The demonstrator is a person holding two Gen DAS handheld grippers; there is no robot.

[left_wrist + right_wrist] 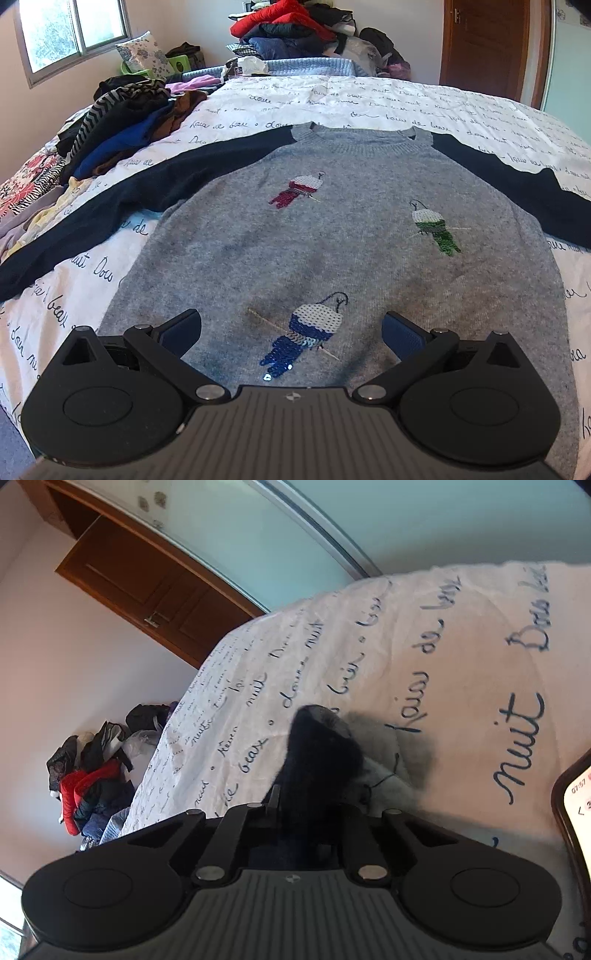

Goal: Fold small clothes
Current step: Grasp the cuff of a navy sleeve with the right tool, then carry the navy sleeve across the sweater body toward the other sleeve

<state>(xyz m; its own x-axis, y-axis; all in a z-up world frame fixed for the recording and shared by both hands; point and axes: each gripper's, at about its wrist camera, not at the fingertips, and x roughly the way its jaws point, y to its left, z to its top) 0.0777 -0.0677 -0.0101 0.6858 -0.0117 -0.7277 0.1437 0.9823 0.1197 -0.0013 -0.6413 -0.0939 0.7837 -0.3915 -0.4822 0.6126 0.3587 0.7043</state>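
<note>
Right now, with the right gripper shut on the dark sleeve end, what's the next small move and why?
Probably carry the dark navy sleeve end in over the grey knit sweater with sequin parrots. The right gripper is shut on it, the sweater lies flat with both sleeves spread, and the left gripper hangs open above the hem.

**Grey sweater spread on the bed**

A small grey knitted sweater (332, 236) with dark navy sleeves is laid flat, front up, on the bed. Three sequinned parrots, red, green and blue, are sewn on its chest. Both sleeves are stretched outward. One dark sleeve end (317, 760) is seen raised off the cover.
</note>
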